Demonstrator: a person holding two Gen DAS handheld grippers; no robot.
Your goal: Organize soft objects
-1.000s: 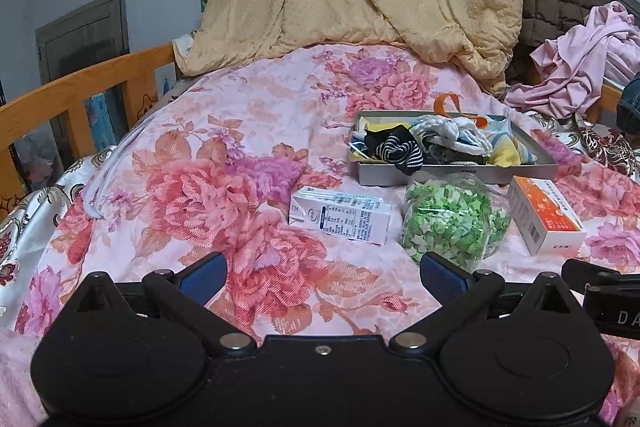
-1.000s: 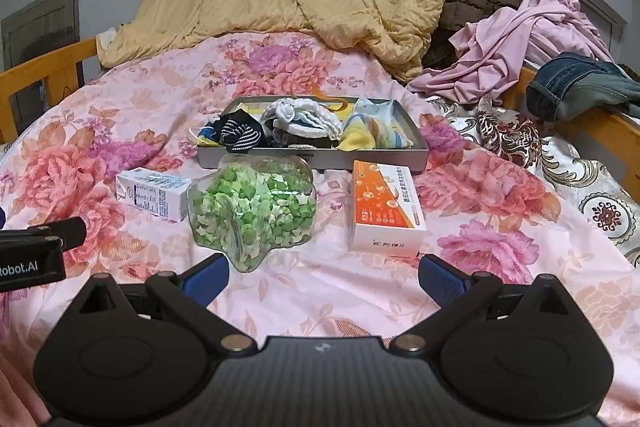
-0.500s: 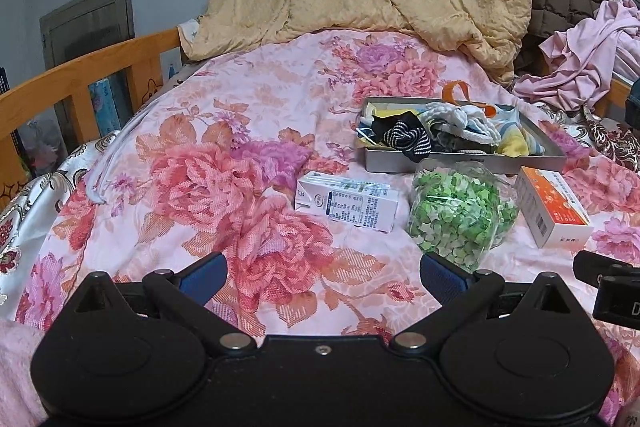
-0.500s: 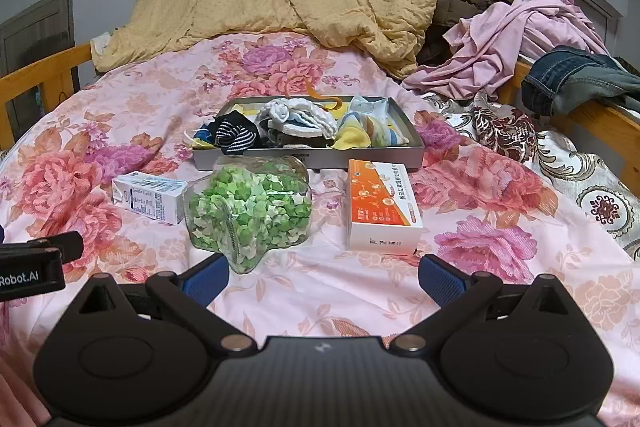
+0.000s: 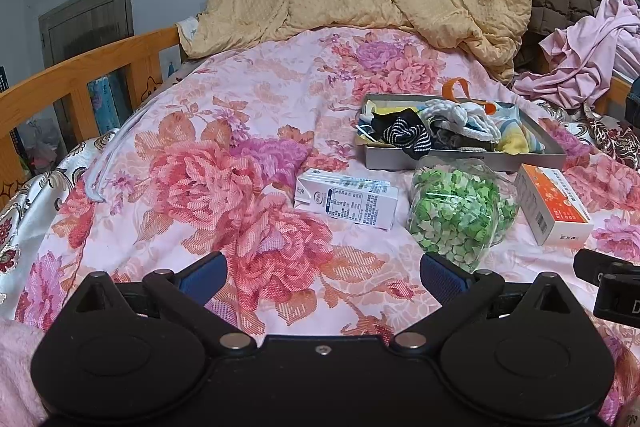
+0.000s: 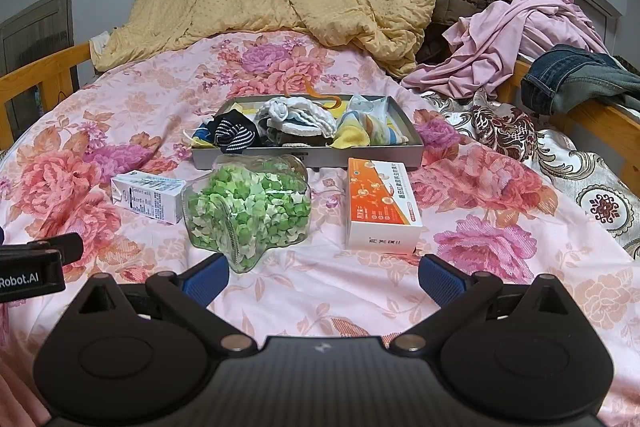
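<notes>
Grey metal tray (image 6: 304, 157) of rolled socks on floral bed quilt (image 5: 240, 131), clear jar of green paper stars (image 6: 248, 211) just before it; left hand-held gripper (image 5: 322, 273) and right hand-held gripper (image 6: 323, 275) both spread wide, grasping nothing

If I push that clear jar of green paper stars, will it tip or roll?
The star-shaped jar looks like rigid glass, lying on a soft floral quilt, so it probably rocks rather than rolls. Packed full, it is likely heavy for its size, and its smooth walls may be slippery.

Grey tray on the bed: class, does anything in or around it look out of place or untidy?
Yes. The grey tray holds a jumbled heap; a striped sock spills over its front-left rim. A clear jar of green paper stars lies tipped on the quilt just before it.
</notes>
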